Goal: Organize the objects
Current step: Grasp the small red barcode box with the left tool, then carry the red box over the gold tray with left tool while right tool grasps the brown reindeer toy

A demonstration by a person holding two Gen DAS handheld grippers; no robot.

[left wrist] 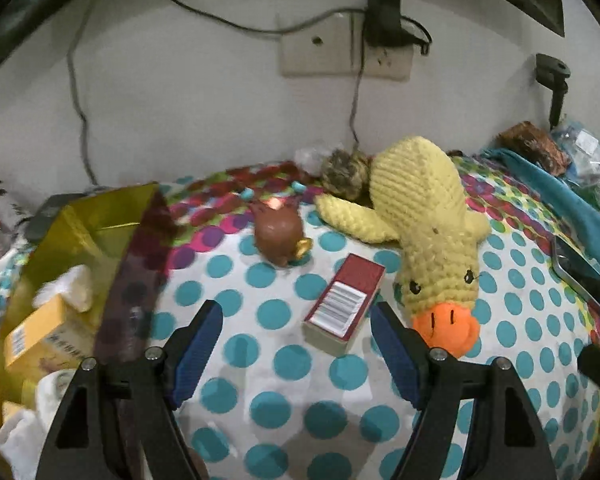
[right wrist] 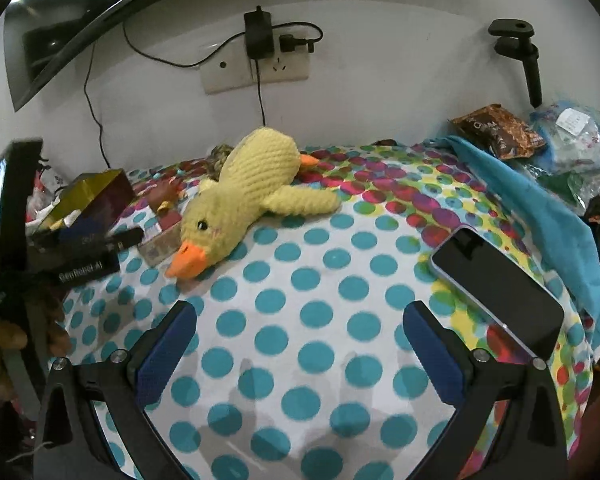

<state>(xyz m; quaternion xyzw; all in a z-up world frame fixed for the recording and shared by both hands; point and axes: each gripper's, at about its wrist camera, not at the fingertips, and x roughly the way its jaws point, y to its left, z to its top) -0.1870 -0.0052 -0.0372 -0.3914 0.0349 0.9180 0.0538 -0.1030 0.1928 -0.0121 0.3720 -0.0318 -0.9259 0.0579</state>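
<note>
A yellow crocheted duck lies on the polka-dot cloth, orange beak toward me; it also shows in the right wrist view. A small red box with a barcode lies left of its head. A brown figurine stands behind the box. A gold open box at the left holds a yellow carton and white items. My left gripper is open and empty, just short of the red box. My right gripper is open and empty over bare cloth. A black phone lies to its right.
A fuzzy brown ball lies behind the duck. A blue cloth, snack bag and plastic bags sit at the right edge. The wall with a socket and charger stands close behind. The left gripper's body shows at left.
</note>
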